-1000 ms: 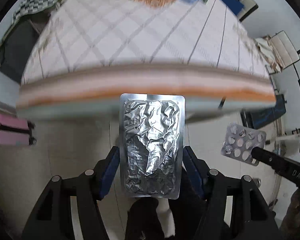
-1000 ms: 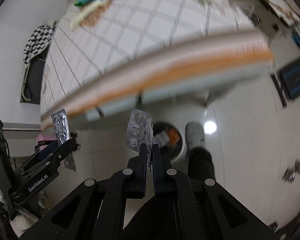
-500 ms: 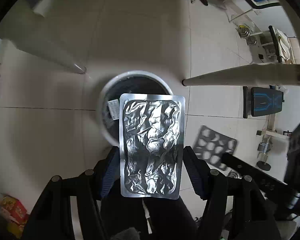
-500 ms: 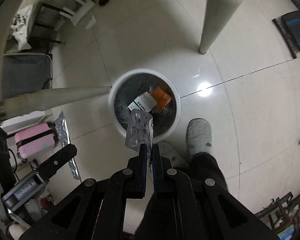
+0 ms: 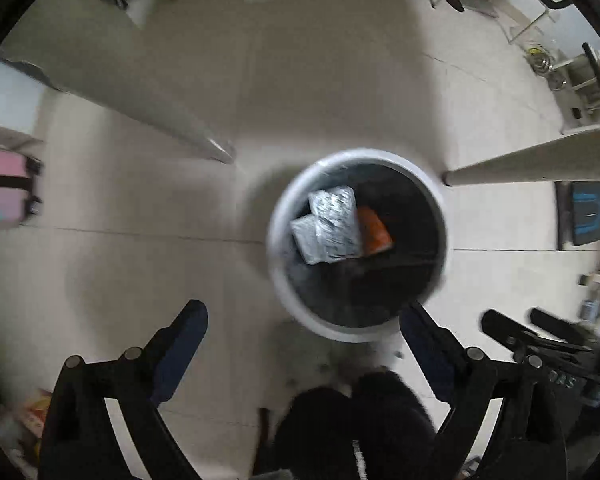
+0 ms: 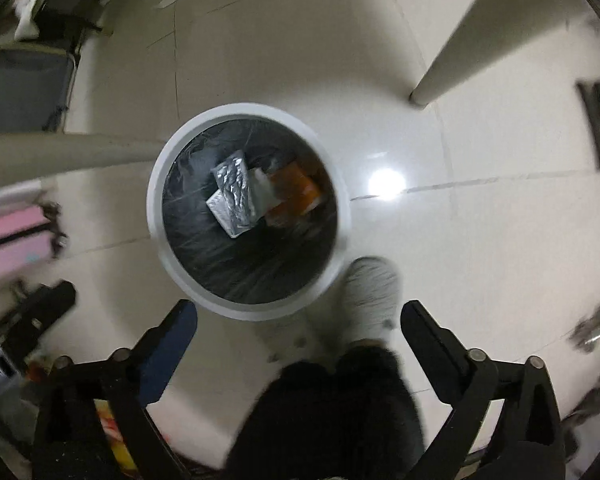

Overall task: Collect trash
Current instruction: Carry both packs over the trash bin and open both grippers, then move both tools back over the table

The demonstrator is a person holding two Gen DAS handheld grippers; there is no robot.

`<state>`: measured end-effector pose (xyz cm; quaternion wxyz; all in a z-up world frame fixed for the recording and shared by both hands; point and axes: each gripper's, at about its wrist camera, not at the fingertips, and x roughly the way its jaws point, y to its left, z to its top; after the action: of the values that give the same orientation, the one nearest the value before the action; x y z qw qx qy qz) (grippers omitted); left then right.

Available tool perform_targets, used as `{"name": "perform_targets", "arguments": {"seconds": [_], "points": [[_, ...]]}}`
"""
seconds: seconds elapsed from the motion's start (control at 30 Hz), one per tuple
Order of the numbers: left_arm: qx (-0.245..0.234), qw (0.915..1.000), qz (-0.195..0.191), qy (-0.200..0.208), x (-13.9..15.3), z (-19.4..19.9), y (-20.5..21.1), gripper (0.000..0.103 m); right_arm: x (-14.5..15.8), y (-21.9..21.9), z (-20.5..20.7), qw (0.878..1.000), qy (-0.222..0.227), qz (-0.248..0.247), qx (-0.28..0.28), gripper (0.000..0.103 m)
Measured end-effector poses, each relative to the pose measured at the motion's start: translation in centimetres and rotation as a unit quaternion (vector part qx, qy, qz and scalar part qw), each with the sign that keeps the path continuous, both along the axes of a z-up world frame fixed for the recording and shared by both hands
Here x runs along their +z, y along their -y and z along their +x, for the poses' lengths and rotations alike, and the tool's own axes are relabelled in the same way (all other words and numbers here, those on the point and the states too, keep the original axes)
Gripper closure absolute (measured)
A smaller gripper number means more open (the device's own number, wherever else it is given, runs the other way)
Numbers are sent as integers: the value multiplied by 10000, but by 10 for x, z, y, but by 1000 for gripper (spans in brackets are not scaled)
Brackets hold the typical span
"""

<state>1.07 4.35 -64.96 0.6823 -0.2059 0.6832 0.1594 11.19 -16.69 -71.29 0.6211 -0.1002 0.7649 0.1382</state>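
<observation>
Now both claws hang above a round white trash bin point(image 5: 284, 280) lined with a black bag, each spread wide with nothing between its fingers. Seen from the left wrist, the left claw point(image 5: 304, 316) frames the near rim of the bin, and part of the right claw point(image 5: 540, 332) shows blurred at the lower right edge, its fingers also apart. Inside the bin lie two silver foil blister packs point(image 5: 332, 224), overlapping one another, with an orange box point(image 5: 376, 232) just beside them on the right; motion blur hides any print or pill pockets.

From the right wrist, the right claw point(image 6: 300, 316) sits over the bin point(image 6: 156, 200) as well, and the blister packs point(image 6: 234, 196) rest near its middle, touching a crumpled whitish piece point(image 6: 262, 192) whose kind I cannot tell, which partly covers the orange box point(image 6: 298, 192). A grey slipper point(image 6: 370, 292) stands just beside the bin's rim, the leg above it dark and cut off by the frame. White worktop legs point(image 6: 448, 60) stand on the tiled floor point(image 6: 480, 240), and a pink suitcase point(image 6: 12, 240) is smeared at the left edge.
</observation>
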Motion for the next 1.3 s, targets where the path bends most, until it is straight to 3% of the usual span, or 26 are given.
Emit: {"name": "perform_targets", "arguments": {"seconds": [0.17, 0.3, 0.6, 0.83, 1.03, 1.2, 1.3], "points": [[108, 9999, 133, 9, 47, -17, 4, 5, 54, -13, -9, 9969, 536, -337, 457, 0], [160, 9997, 185, 39, 101, -31, 3, 5, 106, -17, -14, 9958, 698, -430, 404, 0], [90, 9989, 389, 243, 223, -45, 1, 5, 252, -26, -31, 9955, 799, -212, 457, 0], [272, 9960, 658, 546, 308, -18, -13, 5, 361, -42, -12, 9952, 837, 289, 405, 0], [621, 9888, 923, 998, 365, 53, -32, 5, 442, -63, 74, 9902, 1117, 818, 175, 0], [917, 9819, 1224, 1114, 389, 146, -59, 5, 486, -88, 194, 9827, 1514, 1060, 66, 0], [1244, 9799, 1131, 1078, 393, 202, -84, 2, 496, -114, 286, 9810, 1617, 1054, 203, 0]]}}
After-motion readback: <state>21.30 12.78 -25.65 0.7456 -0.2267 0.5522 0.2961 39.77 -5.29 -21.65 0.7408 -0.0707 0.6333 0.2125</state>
